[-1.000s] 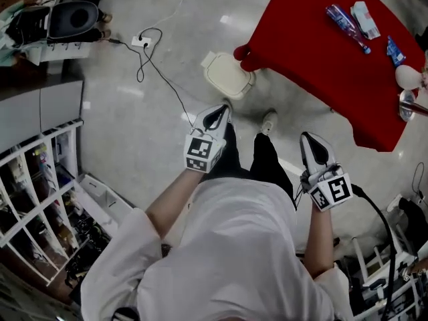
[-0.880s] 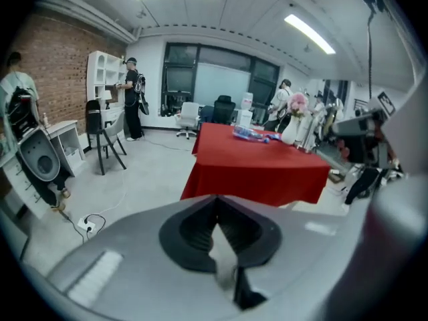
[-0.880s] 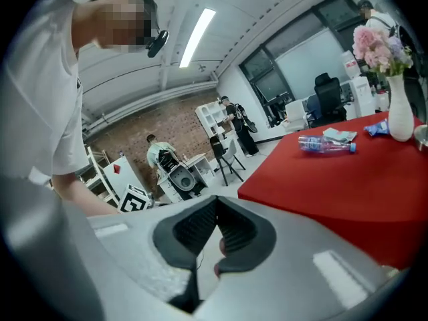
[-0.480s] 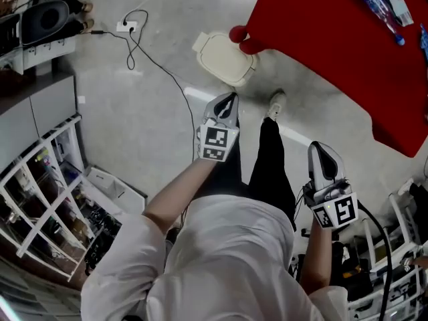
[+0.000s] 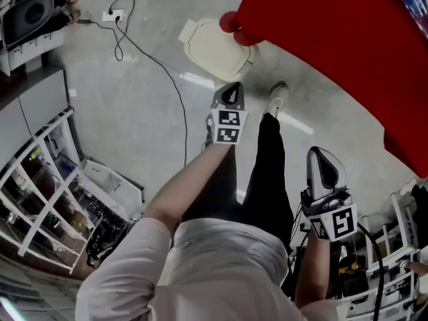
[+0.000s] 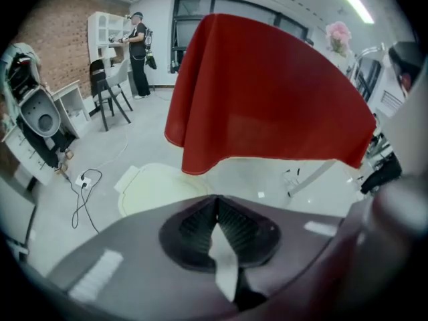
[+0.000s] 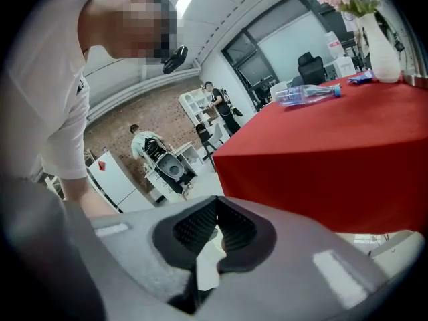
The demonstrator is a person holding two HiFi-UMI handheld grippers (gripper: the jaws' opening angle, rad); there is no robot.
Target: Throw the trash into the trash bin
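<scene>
Red tablecloth [image 5: 334, 45], cream bin [image 5: 214, 49]

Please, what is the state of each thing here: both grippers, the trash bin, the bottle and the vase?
left gripper, shut, nothing between the jaws
right gripper, shut, nothing between the jaws
trash bin, closed, standing on the floor
bottle, lying on its side
vase, upright
</scene>
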